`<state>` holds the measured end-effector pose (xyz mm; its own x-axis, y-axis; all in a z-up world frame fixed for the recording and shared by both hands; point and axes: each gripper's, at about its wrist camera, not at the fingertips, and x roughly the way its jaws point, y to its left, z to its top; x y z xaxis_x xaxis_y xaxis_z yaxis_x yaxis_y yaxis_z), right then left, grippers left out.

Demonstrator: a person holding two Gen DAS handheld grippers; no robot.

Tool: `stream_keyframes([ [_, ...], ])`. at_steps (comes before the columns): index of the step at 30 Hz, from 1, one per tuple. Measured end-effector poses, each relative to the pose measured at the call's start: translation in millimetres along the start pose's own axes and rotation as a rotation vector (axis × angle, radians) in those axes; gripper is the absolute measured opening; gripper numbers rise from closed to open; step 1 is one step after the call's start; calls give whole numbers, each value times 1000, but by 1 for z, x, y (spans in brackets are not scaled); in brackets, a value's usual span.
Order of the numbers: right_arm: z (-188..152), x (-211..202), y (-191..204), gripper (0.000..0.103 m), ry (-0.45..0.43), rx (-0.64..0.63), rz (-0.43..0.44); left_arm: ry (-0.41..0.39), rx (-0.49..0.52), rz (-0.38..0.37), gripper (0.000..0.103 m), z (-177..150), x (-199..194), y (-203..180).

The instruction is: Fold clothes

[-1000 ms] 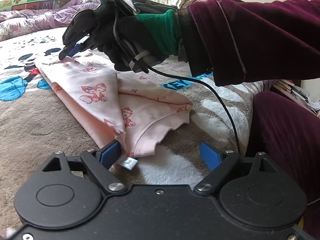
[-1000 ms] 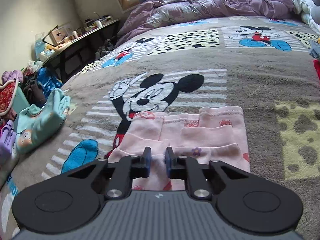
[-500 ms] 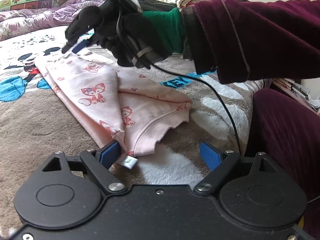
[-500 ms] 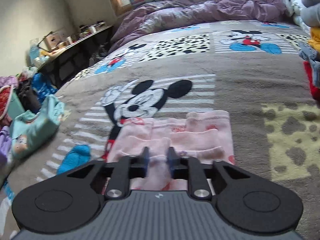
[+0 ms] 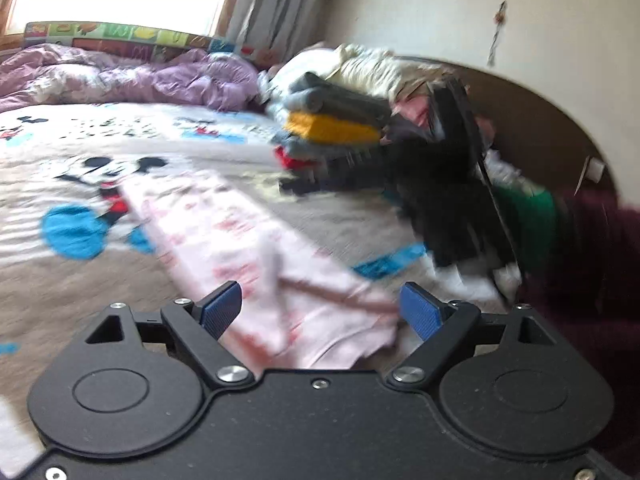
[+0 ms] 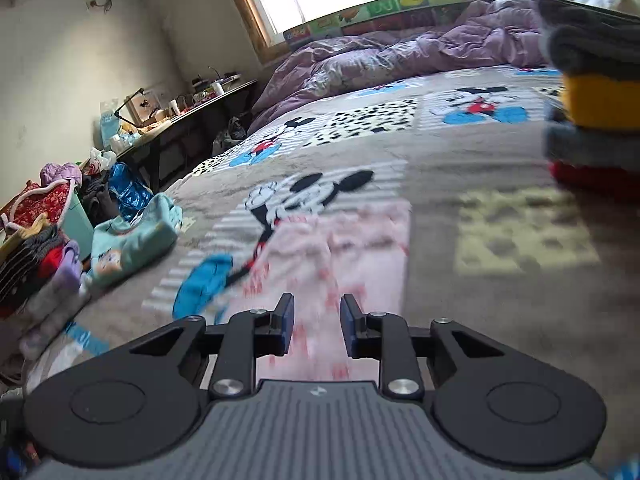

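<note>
Pink garment (image 5: 256, 264) lies narrow on the bed (image 6: 480, 184); both grippers' fingers (image 5: 220, 312) (image 6: 285, 320) spread, empty, so loose folds could flop apart.

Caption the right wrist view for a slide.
Open right gripper above the folded pink garment on the cartoon blanket.

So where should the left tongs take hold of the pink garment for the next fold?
Probably at the near end of the pink garment, where its folded layers bunch between the open left tongs. It lies flat and long on the blanket, running away from the camera, so come in low from the near side and pinch all layers at the edge. Blur hides the exact hem line.
</note>
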<state>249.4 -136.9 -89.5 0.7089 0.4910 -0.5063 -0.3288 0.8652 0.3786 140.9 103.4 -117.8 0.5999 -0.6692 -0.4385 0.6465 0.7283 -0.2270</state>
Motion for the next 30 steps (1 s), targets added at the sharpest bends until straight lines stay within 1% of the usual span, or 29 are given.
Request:
stream_keyframes([
  [3, -30, -24, -5, 29, 8, 1, -14, 9, 1, -10, 87, 2, 19, -9],
  [4, -40, -30, -7, 29, 15, 1, -14, 45, -3, 8, 87, 2, 26, -9],
  [6, -55, -42, -10, 30, 22, -18, -27, 168, -18, 52, 87, -6, 44, -5],
  [8, -68, -52, -9, 30, 30, -66, -34, 169, 54, 70, 87, -11, 42, -14],
  [9, -74, -57, -8, 30, 34, -97, -41, 169, 73, 79, 87, -12, 39, -17],
  [11, -85, -66, -5, 30, 37, -159, -50, 148, 77, 80, 87, -12, 26, -20],
  [13, -93, -76, 0, 30, 29, -230, -55, 131, 107, 119, 87, -17, 11, -23],
  [17, -111, -91, 12, 30, 16, -396, -71, 138, 280, 257, 87, -33, -9, -40],
  [19, -123, -95, 21, 31, 21, -499, -77, 167, 409, 336, 82, -42, -7, -50],
  [21, -138, -96, 32, 36, 30, -637, -95, 199, 543, 416, 80, -50, -3, -59],
  [22, -146, -94, 37, 38, 36, -713, -113, 204, 610, 441, 80, -54, -1, -64],
  [24, -163, -90, 47, 39, 46, -862, -147, 203, 731, 480, 80, -59, 6, -71],
  [26, -172, -86, 54, 41, 20, -971, -176, 202, 834, 510, 80, -63, 15, -74],
  [29, -177, -80, 60, 55, -23, -1089, -214, 191, 955, 544, 80, -67, 28, -73],
  [30, -177, -79, 61, 57, -38, -1127, -220, 186, 980, 551, 80, -67, 30, -72],
])
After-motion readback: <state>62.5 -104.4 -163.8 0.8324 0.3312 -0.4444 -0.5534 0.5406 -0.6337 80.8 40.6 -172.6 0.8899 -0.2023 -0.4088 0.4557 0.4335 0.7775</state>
